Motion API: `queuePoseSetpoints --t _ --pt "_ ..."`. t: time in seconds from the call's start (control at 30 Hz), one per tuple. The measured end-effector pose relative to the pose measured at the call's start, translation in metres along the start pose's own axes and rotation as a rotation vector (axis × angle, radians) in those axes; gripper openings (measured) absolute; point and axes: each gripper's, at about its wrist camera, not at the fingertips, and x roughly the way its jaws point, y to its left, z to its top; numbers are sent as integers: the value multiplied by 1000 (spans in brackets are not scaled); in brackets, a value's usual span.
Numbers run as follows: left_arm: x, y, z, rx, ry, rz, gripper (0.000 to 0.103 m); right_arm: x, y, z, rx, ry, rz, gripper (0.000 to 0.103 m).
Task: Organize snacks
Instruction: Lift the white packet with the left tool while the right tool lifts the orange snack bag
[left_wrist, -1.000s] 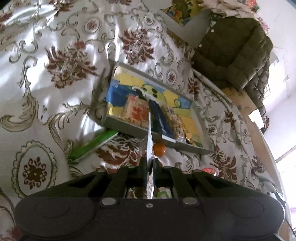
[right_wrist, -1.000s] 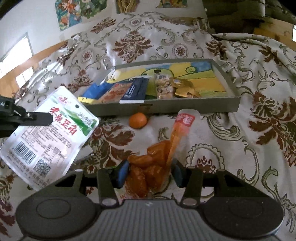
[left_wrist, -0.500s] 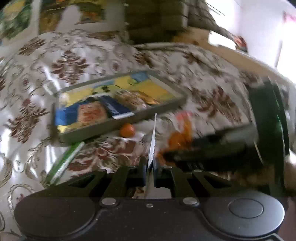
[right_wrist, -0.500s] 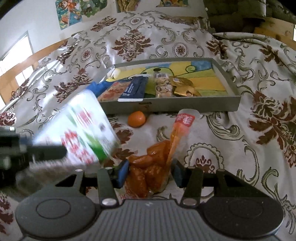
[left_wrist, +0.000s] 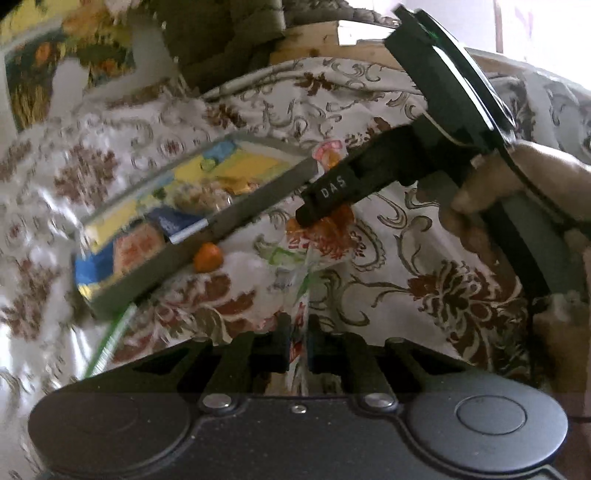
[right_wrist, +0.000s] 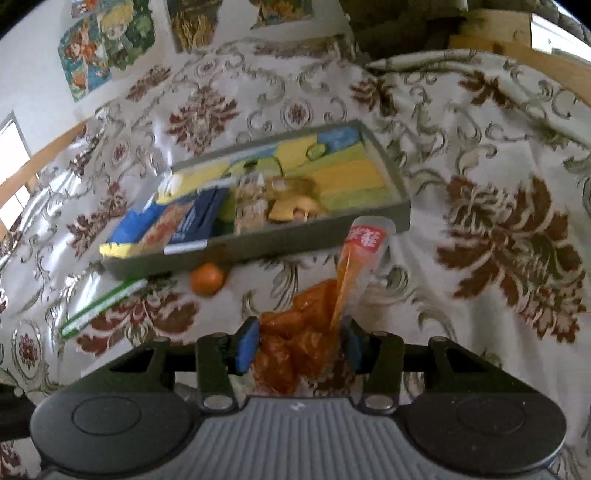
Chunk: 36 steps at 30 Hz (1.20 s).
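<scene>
My left gripper (left_wrist: 297, 332) is shut on a thin white-and-green snack packet (left_wrist: 303, 295), seen edge-on between its fingers. My right gripper (right_wrist: 299, 345) holds an orange snack bag (right_wrist: 306, 325) between its blue pads, its jaws closing on it; the bag's red-labelled top points toward the tray. In the left wrist view, a finger (left_wrist: 328, 194) of the right gripper carries that bag (left_wrist: 332, 229) just off the tray's near right corner. The grey tray (right_wrist: 295, 243) holds several snack packets over a yellow-and-blue lining.
A small orange fruit (right_wrist: 207, 278) lies against the tray's front wall, a flat green packet (right_wrist: 103, 308) to its left. All rest on a floral cloth. A person's hand (left_wrist: 517, 184) grips the right tool. Posters and a dark jacket are behind.
My left gripper rolled and swung right with its packet, which has left the right wrist view; the right gripper and hand now fill its right side. The right gripper shifted slightly with the orange bag.
</scene>
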Motion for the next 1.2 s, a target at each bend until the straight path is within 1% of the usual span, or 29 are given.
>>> queuePoseSetpoints --t 0.1,0.2,0.23,0.33,0.43,0.5,0.53,0.57,0.6,0.63,0.67,0.73,0.8,0.83,0.87,0.93,1.0,1.07,1.2 --pt "-7 -4 2 38 -52 33 7 -7 1 4 0 -40 13 51" --pt "-12 -9 5 72 -87 46 6 -12 1 8 8 -64 27 51" --pt "-13 -13 5 97 -94 48 6 -13 0 9 13 -69 28 51" --pt "-13 -27 2 195 -96 41 7 -15 -4 12 34 -77 24 51" --pt "-7 -42 -3 270 -65 13 7 -16 -9 13 61 -79 23 51" --pt "-4 -50 -7 308 -58 -5 8 -16 -11 14 65 -81 21 51" --pt "-3 -54 -8 325 -57 -15 12 -16 -11 13 66 -82 20 51" --pt "-3 -58 -9 342 -60 -21 13 -16 -11 14 66 -82 21 51" --pt "-3 -63 -11 365 -66 -19 14 -16 -11 14 66 -83 22 51" --pt "-2 -67 -13 387 -71 -11 19 -16 -11 14 65 -82 22 51" --pt "-2 -71 -15 417 -74 1 20 -16 -11 14 65 -82 21 51" --pt "0 -74 -17 445 -73 10 20 -16 -11 14 66 -82 20 51" --pt "2 -74 -17 445 -66 0 18 -16 -11 14 68 -83 20 51" --pt "3 -74 -17 444 -58 -5 13 -16 -11 14 69 -84 21 51" --pt "5 -74 -17 445 -44 1 11 -16 -10 14 69 -87 21 51" --pt "6 -73 -16 448 -42 23 7 -17 -9 15 68 -91 23 51" --pt "5 -69 -12 426 -42 32 6 -17 -8 16 68 -94 27 51" --pt "3 -61 -8 374 -38 34 6 -18 -8 16 68 -96 29 51" --pt "-3 -32 3 193 -29 50 5 -20 -10 19 84 -111 39 51"
